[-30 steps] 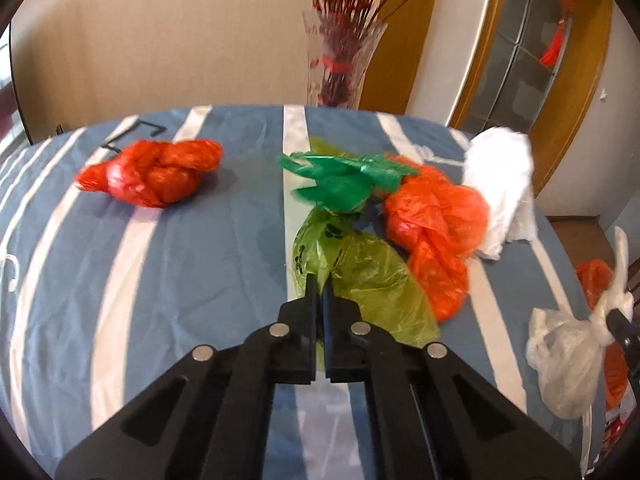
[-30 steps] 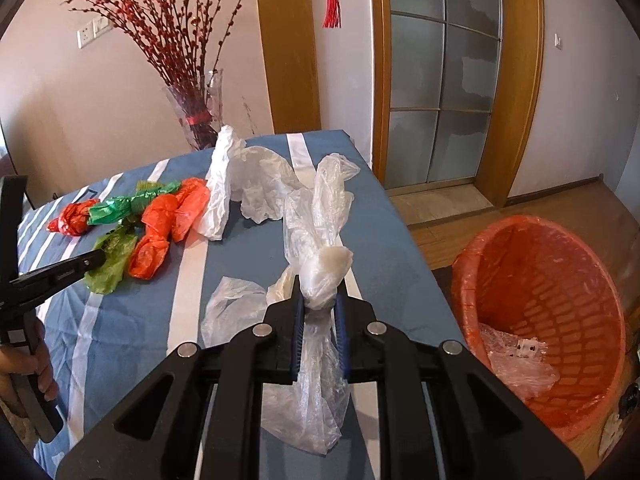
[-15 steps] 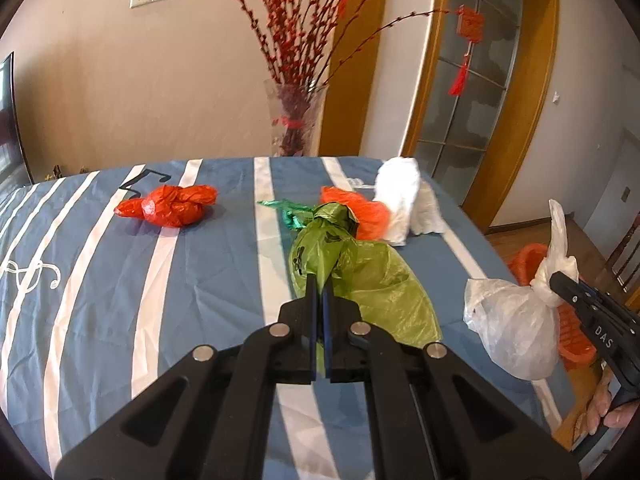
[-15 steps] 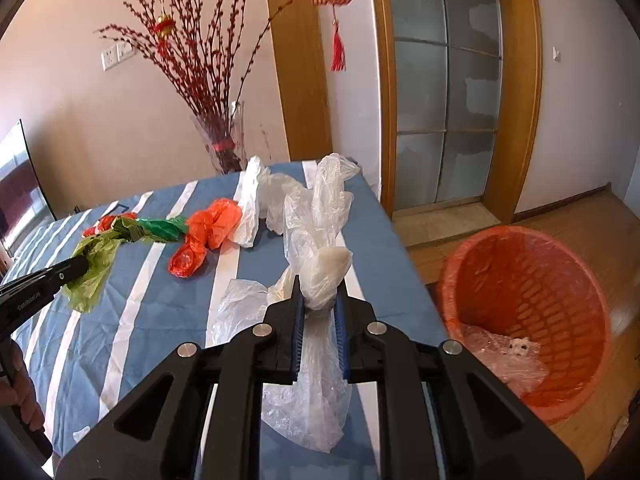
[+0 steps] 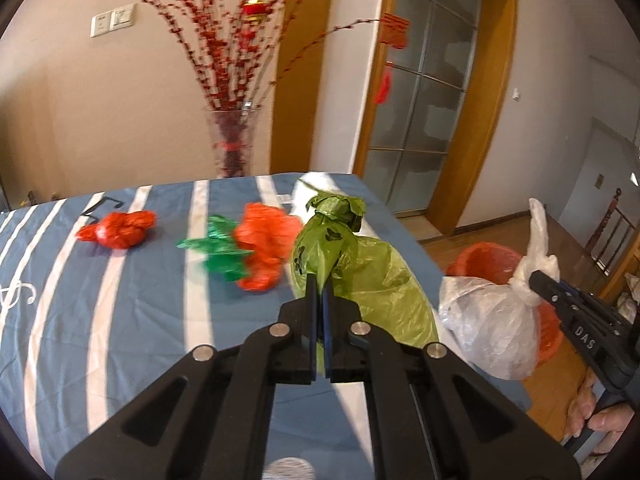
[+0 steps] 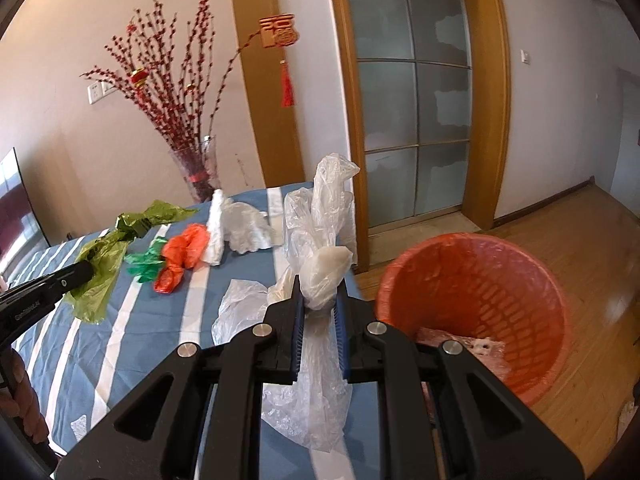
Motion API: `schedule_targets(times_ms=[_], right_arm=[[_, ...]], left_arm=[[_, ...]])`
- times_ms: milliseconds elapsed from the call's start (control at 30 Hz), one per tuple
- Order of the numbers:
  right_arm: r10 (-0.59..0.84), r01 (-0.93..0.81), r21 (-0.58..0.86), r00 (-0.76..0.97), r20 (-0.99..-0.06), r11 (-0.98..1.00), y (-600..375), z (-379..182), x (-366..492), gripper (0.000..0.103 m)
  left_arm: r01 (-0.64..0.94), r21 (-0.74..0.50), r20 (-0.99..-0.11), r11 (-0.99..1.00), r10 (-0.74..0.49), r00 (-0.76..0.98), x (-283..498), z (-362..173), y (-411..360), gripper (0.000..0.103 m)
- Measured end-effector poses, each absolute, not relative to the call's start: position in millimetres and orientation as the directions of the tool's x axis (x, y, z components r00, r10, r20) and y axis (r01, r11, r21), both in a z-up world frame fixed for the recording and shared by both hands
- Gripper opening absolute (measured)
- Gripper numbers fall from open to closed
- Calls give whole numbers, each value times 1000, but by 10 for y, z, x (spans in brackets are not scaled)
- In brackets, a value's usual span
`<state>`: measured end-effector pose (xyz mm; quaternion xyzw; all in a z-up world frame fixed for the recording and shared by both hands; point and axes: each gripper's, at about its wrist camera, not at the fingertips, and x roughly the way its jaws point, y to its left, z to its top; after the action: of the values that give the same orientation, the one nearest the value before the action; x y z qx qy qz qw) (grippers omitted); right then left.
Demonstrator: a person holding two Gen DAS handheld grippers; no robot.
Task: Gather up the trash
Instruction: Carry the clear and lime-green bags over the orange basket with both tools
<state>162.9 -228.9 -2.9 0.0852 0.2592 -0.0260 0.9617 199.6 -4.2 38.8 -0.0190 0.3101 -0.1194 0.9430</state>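
Observation:
My left gripper (image 5: 319, 285) is shut on an olive-green plastic bag (image 5: 360, 272) and holds it lifted above the striped table; the bag also shows in the right wrist view (image 6: 100, 264). My right gripper (image 6: 319, 296) is shut on a knotted clear plastic bag (image 6: 320, 240), which also shows in the left wrist view (image 5: 488, 320), held near the table's right edge. An orange trash basket (image 6: 476, 304) stands on the floor to the right, with some clear plastic inside.
On the blue striped tablecloth (image 5: 120, 312) lie a red bag (image 5: 120, 230), a dark green bag (image 5: 220, 252), an orange bag (image 5: 266, 244) and a white bag (image 6: 236, 228). A glass vase (image 5: 232, 140) of red branches stands at the back. A wooden chair (image 5: 616, 228) stands at the right.
My left gripper has lifted the olive-green bag higher and turned right. My right gripper has carried the clear bag right, closer to the orange basket.

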Motion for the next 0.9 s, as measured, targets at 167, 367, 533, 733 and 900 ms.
schedule_targets(times_ms=[167,367,533,733,900], right_arm=[[-32,129,159,862,-506,979,-2496,-80,1587,14],[-69,176,163,855,-514,971,-2725,-160,1531,14],[-118,224,145,845,-522,964,-2907,-216,1508,14],[-161,267,122,826,-540,956,-3097,-290,1525,15],[-184,298,122,810,-556,947,-3263,-357,1558,15]], left_arm=[[261,-117,-583,958,-279,763,1998,374,-334,4],[307,-127,-593,943,-320,739,2047,295,-654,4],[338,-131,-605,932,-346,717,2085,189,-942,4],[367,-142,-622,919,-372,689,2159,67,-1236,4],[391,-150,-636,908,-392,665,2238,-20,-1471,4]])
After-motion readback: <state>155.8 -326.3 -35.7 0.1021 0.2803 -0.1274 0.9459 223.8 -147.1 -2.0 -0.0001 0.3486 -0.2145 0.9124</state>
